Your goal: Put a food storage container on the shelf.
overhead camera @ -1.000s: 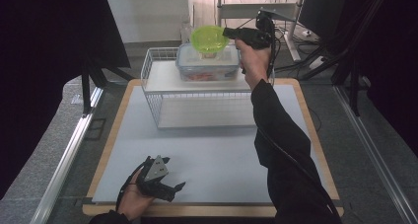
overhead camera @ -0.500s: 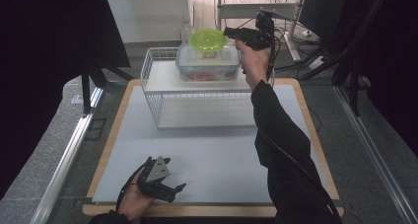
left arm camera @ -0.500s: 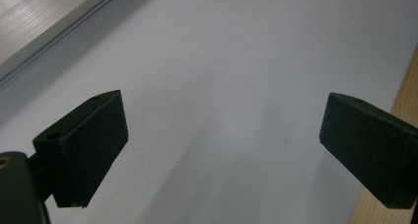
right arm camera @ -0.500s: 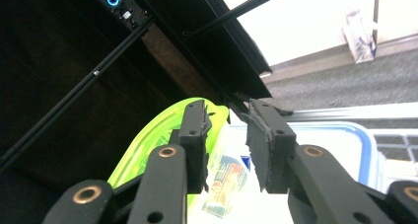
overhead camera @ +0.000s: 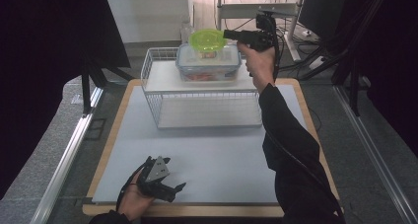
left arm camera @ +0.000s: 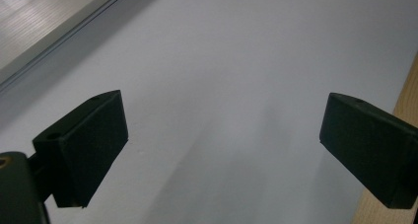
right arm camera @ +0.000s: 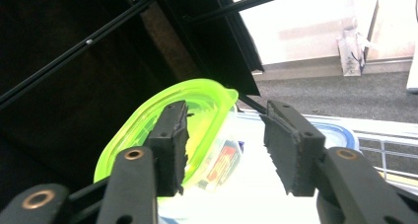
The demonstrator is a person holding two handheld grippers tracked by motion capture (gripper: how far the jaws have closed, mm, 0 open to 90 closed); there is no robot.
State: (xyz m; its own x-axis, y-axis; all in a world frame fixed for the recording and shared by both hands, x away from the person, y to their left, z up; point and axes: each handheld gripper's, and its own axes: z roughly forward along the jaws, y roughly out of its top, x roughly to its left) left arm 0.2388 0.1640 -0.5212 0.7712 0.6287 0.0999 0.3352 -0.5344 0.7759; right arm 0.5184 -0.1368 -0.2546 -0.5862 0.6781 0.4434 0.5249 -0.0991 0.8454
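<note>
Right arm stretched far forward, sleeve dark, hand raised at the table's far side; right gripper point(overhead camera: 227, 35) held level, pointing left, jaws just been opening, gap between the pads. Left hand point(overhead camera: 133, 199) low at the near edge, resting; left gripper point(overhead camera: 170, 189) pointing right, jaws spread wide, nothing between.

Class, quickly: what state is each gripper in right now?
Left gripper: open, empty, over the white mat.
Right gripper: jaws just opening, pads off the lime-green plastic lid on the clear plastic box.
</note>
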